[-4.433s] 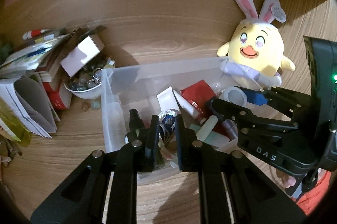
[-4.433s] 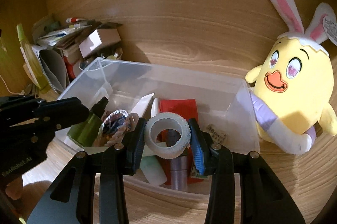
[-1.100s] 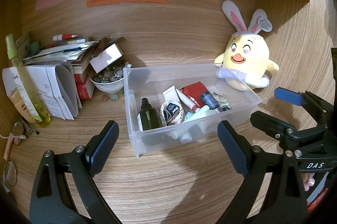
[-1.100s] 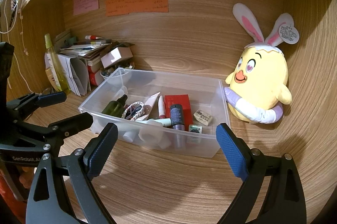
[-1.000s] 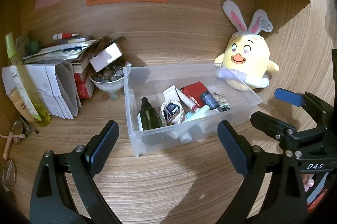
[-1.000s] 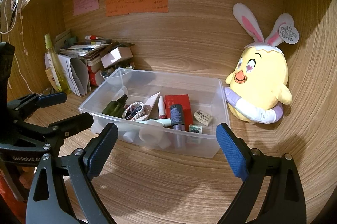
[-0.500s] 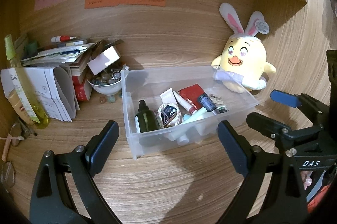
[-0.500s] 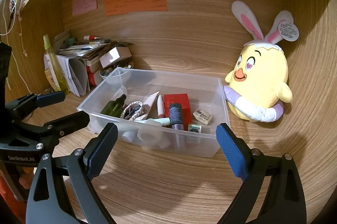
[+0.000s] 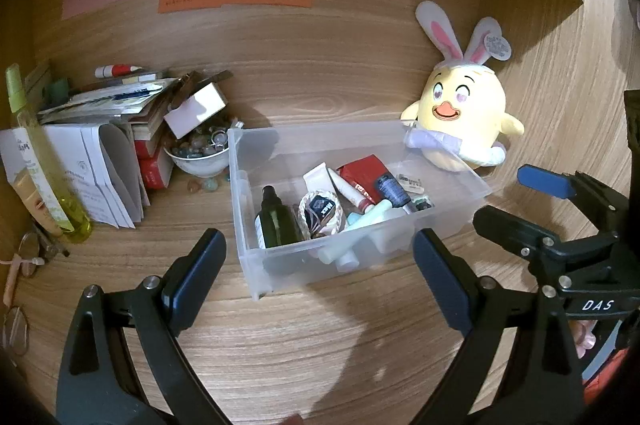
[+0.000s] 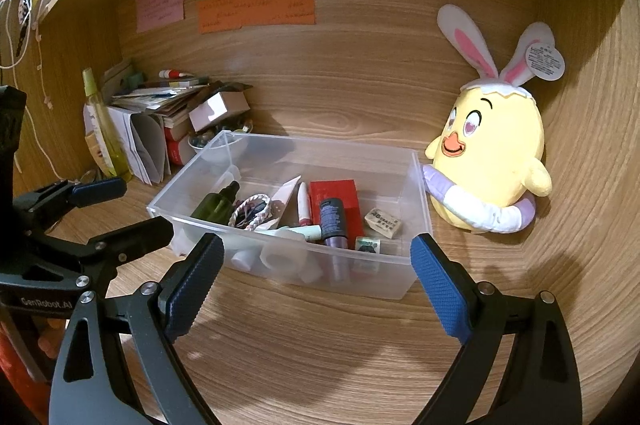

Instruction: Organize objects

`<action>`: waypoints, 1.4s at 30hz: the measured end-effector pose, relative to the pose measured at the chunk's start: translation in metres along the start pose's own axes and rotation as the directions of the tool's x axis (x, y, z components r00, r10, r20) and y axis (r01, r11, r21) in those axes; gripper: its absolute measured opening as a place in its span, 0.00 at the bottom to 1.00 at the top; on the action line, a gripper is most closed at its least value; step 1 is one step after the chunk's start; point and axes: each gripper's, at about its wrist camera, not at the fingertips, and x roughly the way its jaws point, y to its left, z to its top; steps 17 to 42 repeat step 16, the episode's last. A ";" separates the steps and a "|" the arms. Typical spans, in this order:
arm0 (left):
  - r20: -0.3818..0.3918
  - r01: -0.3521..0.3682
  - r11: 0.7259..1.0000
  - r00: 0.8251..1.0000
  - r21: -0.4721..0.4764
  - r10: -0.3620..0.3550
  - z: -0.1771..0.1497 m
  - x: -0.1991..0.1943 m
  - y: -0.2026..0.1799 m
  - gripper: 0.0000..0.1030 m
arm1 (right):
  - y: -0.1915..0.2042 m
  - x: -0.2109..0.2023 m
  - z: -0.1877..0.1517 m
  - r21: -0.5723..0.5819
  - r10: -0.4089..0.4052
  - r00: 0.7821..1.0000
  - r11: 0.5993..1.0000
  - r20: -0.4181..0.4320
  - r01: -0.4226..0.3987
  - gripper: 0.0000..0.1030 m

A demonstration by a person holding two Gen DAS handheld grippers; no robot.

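Clear bin [image 10: 404, 277] on wooden desk [image 10: 320, 365]

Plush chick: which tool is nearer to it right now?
Right. The right tool hangs open in front of the bin, on the plush chick side. The left tool, also open, sits further over toward the papers.

clear plastic bin [image 10: 416, 257] on desk, toiletries [image 10: 332, 217] inside
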 end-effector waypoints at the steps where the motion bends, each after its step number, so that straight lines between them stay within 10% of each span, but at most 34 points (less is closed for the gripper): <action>1: -0.003 0.001 1.000 1.000 0.000 -0.001 0.000 0.000 0.000 0.93 | 0.000 0.000 0.000 -0.001 0.000 1.000 1.000 0.000 0.000 0.91; 42: 0.007 0.002 1.000 1.000 -0.009 -0.002 0.002 -0.001 0.003 0.93 | -0.002 0.001 -0.001 0.001 0.001 1.000 1.000 -0.008 -0.001 0.91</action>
